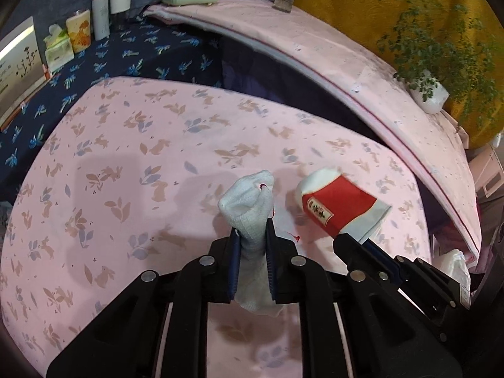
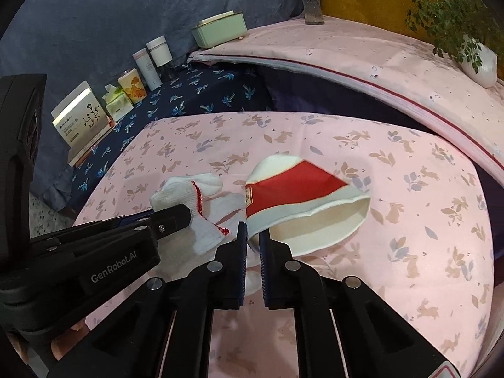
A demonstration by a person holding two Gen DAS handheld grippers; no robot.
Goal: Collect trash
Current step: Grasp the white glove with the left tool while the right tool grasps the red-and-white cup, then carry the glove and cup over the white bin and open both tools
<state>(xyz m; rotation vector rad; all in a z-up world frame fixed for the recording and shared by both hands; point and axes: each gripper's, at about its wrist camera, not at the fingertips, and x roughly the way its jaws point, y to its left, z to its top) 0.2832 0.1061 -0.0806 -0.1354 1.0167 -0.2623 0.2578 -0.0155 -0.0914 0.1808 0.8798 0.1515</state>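
While lifted over the pink rabbit-print cloth [image 1: 126, 163], a knitted white glove [image 1: 249, 204] is clamped by the left gripper [image 1: 252, 236]. A crushed red-and-white paper cup [image 2: 299, 195] is pinched at its rim by the right gripper [image 2: 253, 236].

The white glove's [image 1: 249, 208] lower part hides between the left tongs [image 1: 252, 230]; box print [image 2: 83, 119] unreadable.

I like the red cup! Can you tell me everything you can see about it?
The paper cup is red with white bands at both ends and a small label on its side. It looks crushed flat, its open mouth bent into an oval, cream inside. It lies tipped on its side just above the pink bunny tablecloth, the right gripper pinching its rim. A white glove sits beside it.
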